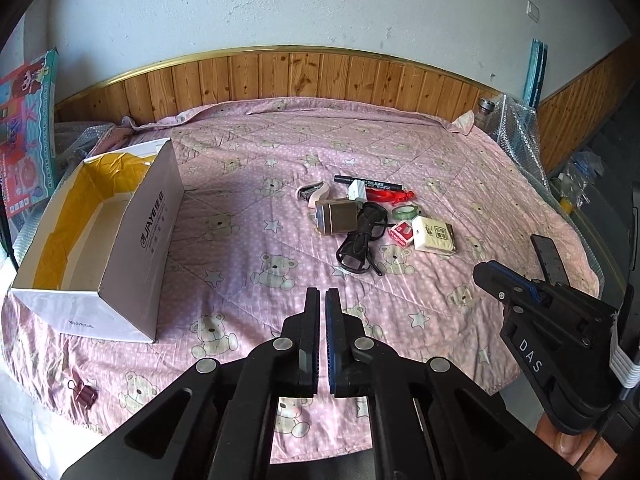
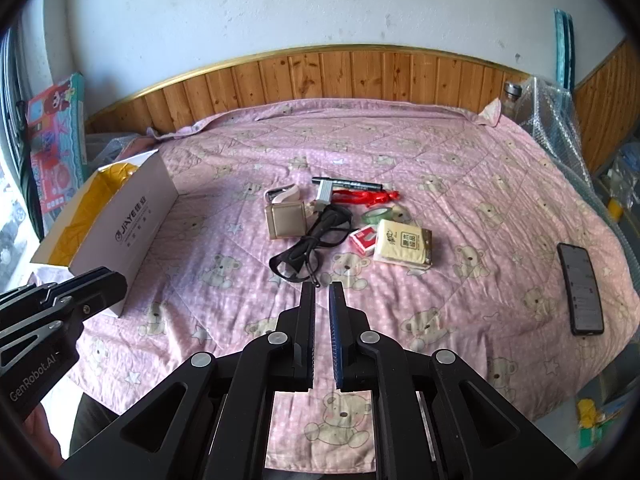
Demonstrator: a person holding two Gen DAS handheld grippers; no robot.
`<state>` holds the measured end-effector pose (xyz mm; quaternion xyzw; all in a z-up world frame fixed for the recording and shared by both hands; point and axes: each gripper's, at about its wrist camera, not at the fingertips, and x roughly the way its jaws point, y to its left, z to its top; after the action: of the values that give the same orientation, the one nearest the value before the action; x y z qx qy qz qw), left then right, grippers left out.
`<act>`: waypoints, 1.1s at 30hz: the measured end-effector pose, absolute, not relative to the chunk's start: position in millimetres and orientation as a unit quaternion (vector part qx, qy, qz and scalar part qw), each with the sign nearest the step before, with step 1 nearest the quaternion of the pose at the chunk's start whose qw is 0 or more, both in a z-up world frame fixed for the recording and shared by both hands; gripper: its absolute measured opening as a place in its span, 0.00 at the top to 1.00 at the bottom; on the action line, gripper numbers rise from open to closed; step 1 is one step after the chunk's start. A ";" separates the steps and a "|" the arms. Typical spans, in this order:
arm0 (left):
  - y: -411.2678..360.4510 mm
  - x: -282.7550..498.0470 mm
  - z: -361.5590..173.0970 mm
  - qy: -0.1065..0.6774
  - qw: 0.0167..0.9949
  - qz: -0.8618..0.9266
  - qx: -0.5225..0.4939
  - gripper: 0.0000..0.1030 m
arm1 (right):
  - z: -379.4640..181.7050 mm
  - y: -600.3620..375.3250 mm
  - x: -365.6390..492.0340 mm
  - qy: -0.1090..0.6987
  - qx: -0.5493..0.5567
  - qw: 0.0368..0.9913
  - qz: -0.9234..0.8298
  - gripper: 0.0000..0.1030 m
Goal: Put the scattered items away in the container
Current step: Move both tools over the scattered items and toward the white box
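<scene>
**Two grippers held low over a quilted bed, items heaped at centre**

Pink quilt (image 1: 248, 184) with a bear-and-star print covers the whole work surface, bounded at the far side by a wooden headboard (image 1: 304, 76) under a pale wall. Open white cardboard box (image 1: 132, 240) with a yellow lining stands near the left edge of the quilt, its mouth upward and its long printed side facing the heap. Broad bare quilt lies between the box and the heap, and again between the heap and the near edge.

Left gripper (image 1: 323, 296) hovers low over the near part of the quilt, pointing toward the headboard, fingers nearly together with only a thin slit between them and nothing held. Right gripper (image 2: 321, 290) hovers likewise, fingers close with a narrow gap, empty, tips just short of the black glasses (image 2: 308, 252).

The heap, well apart from the box: tissue pack (image 2: 402, 244), tan square case (image 2: 284, 220), the glasses, black marker (image 2: 348, 183), red ribbon (image 2: 368, 197), small red-and-white box (image 2: 363, 240), green tape roll (image 2: 378, 216). A dark phone (image 2: 582, 288) lies alone near the right edge. A small binder clip (image 1: 86, 394) sits near the quilt's near-left edge.
</scene>
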<state>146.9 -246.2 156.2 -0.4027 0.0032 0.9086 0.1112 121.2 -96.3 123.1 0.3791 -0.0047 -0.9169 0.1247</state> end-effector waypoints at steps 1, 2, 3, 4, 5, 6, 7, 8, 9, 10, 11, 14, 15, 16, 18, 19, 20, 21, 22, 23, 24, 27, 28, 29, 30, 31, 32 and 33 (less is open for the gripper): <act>-246.8 145.5 155.2 0.004 0.109 0.908 -0.403 0.74 | 121.3 -96.1 118.5 -0.011 0.381 0.127 -0.916 0.83; -248.0 144.0 153.9 0.003 0.110 0.908 -0.404 0.66 | 119.0 -96.2 115.9 -0.014 0.382 0.125 -0.915 0.66; -249.7 141.5 152.8 0.000 0.110 0.908 -0.404 0.51 | 116.0 -96.7 113.3 -0.014 0.383 0.125 -0.915 0.60; -249.8 138.8 151.7 -0.001 0.110 0.908 -0.404 0.46 | 113.0 -96.3 109.9 -0.016 0.385 0.124 -0.914 0.58; -250.0 135.2 149.8 0.000 0.111 0.908 -0.405 0.44 | 109.2 -96.0 105.4 -0.019 0.391 0.124 -0.912 0.58; -250.0 131.7 146.7 0.000 0.108 0.907 -0.408 0.40 | 105.2 -95.1 99.9 -0.022 0.397 0.127 -0.909 0.58; -250.1 127.0 143.4 -0.001 0.108 0.905 -0.412 0.38 | 100.0 -94.7 94.3 -0.025 0.405 0.128 -0.905 0.57; -250.0 121.5 139.8 -0.002 0.111 0.902 -0.417 0.37 | 94.8 -94.1 88.6 -0.026 0.412 0.126 -0.902 0.57; -249.1 116.5 135.4 -0.002 0.110 0.900 -0.422 0.36 | 89.3 -93.4 82.4 -0.028 0.421 0.126 -0.898 0.57; -249.7 110.9 131.1 -0.002 0.108 0.898 -0.427 0.36 | 83.4 -92.6 75.8 -0.032 0.430 0.129 -0.893 0.57; -251.2 105.4 126.9 -0.003 0.105 0.896 -0.431 0.35 | 77.8 -91.0 69.4 -0.037 0.438 0.129 -0.889 0.57; -262.0 89.3 114.7 -0.013 0.090 0.895 -0.437 0.30 | 64.6 -85.9 48.9 -0.054 0.458 0.127 -0.878 0.56; -264.2 83.0 109.9 -0.018 0.089 0.892 -0.442 0.29 | 60.4 -84.4 41.8 -0.059 0.462 0.124 -0.876 0.56; -265.0 76.5 104.2 -0.023 0.092 0.888 -0.450 0.29 | 56.7 -83.7 34.6 -0.063 0.467 0.123 -0.873 0.56; -260.6 63.5 95.4 -0.029 0.103 0.881 -0.462 0.29 | 51.4 -82.6 22.1 -0.070 0.477 0.123 -0.867 0.56; -256.8 57.1 91.9 -0.029 0.109 0.877 -0.467 0.29 | 49.6 -82.0 16.9 -0.074 0.480 0.124 -0.865 0.56; -253.0 50.7 89.0 -0.027 0.114 0.874 -0.471 0.29 | 48.5 -82.2 12.0 -0.078 0.483 0.127 -0.863 0.56; -250.0 46.3 86.9 -0.026 0.116 0.872 -0.474 0.29 | 47.3 -83.4 7.8 -0.081 0.484 0.131 -0.862 0.56; -248.3 42.8 86.4 -0.027 0.117 0.873 -0.474 0.29 | 46.4 -85.0 3.9 -0.084 0.484 0.134 -0.861 0.55; -246.4 39.5 86.1 -0.027 0.119 0.873 -0.472 0.29 | 45.6 -86.5 -0.6 -0.085 0.485 0.136 -0.860 0.55; -244.5 35.0 85.3 -0.026 0.122 0.872 -0.473 0.28 | 44.6 -87.9 -5.1 -0.087 0.485 0.136 -0.859 0.54; -236.3 15.9 79.9 -0.031 0.131 0.865 -0.483 0.28 | 43.6 -90.8 -17.0 -0.100 0.488 0.141 -0.856 0.54; -234.7 9.5 79.2 -0.035 0.133 0.863 -0.486 0.28 | 44.1 -92.5 -20.3 -0.104 0.487 0.145 -0.855 0.54; -234.1 4.8 79.9 -0.039 0.131 0.862 -0.487 0.28 | 45.6 -95.8 -22.9 -0.106 0.486 0.152 -0.854 0.54; -236.4 2.0 82.8 -0.044 0.127 0.863 -0.487 0.28 | 47.9 -100.9 -24.8 -0.106 0.485 0.161 -0.853 0.54; -241.7 2.1 88.0 -0.049 0.121 0.866 -0.483 0.28 | 51.6 -107.9 -26.0 -0.107 0.482 0.171 -0.853 0.54; -249.2 5.7 95.7 -0.051 0.113 0.872 -0.473 0.28 | 55.7 -116.6 -26.6 -0.108 0.479 0.183 -0.852 0.53; -259.4 10.5 104.8 -0.049 0.103 0.881 -0.459 0.28 | 59.9 -127.9 -27.3 -0.109 0.477 0.198 -0.849 0.52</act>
<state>10.5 -259.4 104.8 -0.4586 -0.0494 0.8812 0.1034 -27.3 -127.9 59.9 0.4772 -0.1087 -0.8492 0.1982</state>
